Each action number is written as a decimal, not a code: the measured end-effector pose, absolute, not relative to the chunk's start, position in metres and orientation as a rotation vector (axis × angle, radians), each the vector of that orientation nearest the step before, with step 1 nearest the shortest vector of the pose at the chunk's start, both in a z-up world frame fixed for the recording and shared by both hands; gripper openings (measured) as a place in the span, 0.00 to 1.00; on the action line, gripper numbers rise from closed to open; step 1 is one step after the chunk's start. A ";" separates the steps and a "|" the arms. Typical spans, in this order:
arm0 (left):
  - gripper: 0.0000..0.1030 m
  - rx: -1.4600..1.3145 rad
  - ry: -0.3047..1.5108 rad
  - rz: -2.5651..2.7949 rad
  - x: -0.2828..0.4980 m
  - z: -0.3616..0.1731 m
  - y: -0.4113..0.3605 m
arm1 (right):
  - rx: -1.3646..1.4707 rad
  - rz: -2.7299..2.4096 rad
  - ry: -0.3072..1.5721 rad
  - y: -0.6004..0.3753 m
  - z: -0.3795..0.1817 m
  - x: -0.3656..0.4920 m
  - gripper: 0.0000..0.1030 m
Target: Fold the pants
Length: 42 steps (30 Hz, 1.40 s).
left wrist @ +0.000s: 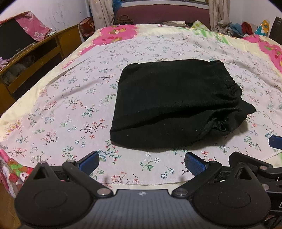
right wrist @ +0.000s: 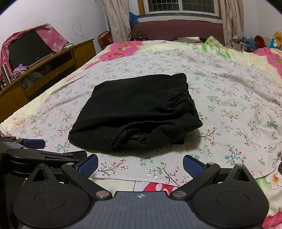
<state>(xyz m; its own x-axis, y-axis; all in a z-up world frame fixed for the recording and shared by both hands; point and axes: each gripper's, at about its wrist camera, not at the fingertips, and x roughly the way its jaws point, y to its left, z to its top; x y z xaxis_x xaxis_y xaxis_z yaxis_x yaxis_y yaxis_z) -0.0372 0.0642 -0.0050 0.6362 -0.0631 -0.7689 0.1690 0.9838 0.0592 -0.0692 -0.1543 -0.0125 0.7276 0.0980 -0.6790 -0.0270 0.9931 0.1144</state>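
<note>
At nine o'clock in both views a wooden cabinet (left wrist: 35,58) is standing beside the bed, its shelves too dark to read; only the right wrist view is showing a metal flask (right wrist: 5,73) on it. A pink floral cloth (left wrist: 33,26) is hiding part of the dark screen (right wrist: 30,47) there. The left gripper (left wrist: 141,163) is hovering over the near edge of the bed, jaws spread and holding nothing. The black pants (left wrist: 174,104) are lying folded into a thick rectangle at the centre of the floral bedsheet (left wrist: 70,105), toward twelve o'clock from both grippers; the inner layers at the right end are lost in black. The right gripper (right wrist: 140,164) is likewise hanging with jaws spread and empty. Its view alone is showing the barred window (right wrist: 181,7).
</note>
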 end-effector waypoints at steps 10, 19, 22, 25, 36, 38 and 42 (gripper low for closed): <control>1.00 0.232 0.824 -0.094 -0.039 0.001 0.052 | 0.112 0.067 0.748 -0.156 -0.012 -0.070 0.89; 1.00 0.205 0.836 -0.106 -0.038 -0.001 0.054 | 0.118 0.068 0.751 -0.158 -0.013 -0.069 0.89; 1.00 0.194 0.843 -0.109 -0.038 -0.002 0.055 | 0.115 0.067 0.751 -0.158 -0.013 -0.069 0.89; 1.00 0.191 0.844 -0.110 -0.038 -0.002 0.055 | 0.117 0.067 0.751 -0.158 -0.013 -0.069 0.89; 1.00 0.187 0.840 -0.116 -0.038 -0.002 0.055 | 0.119 0.066 0.752 -0.158 -0.013 -0.069 0.89; 1.00 0.185 0.837 -0.116 -0.038 -0.002 0.055 | 0.122 0.067 0.752 -0.158 -0.013 -0.070 0.89; 1.00 0.183 0.826 -0.121 -0.038 0.000 0.055 | 0.121 0.067 0.744 -0.158 -0.012 -0.071 0.89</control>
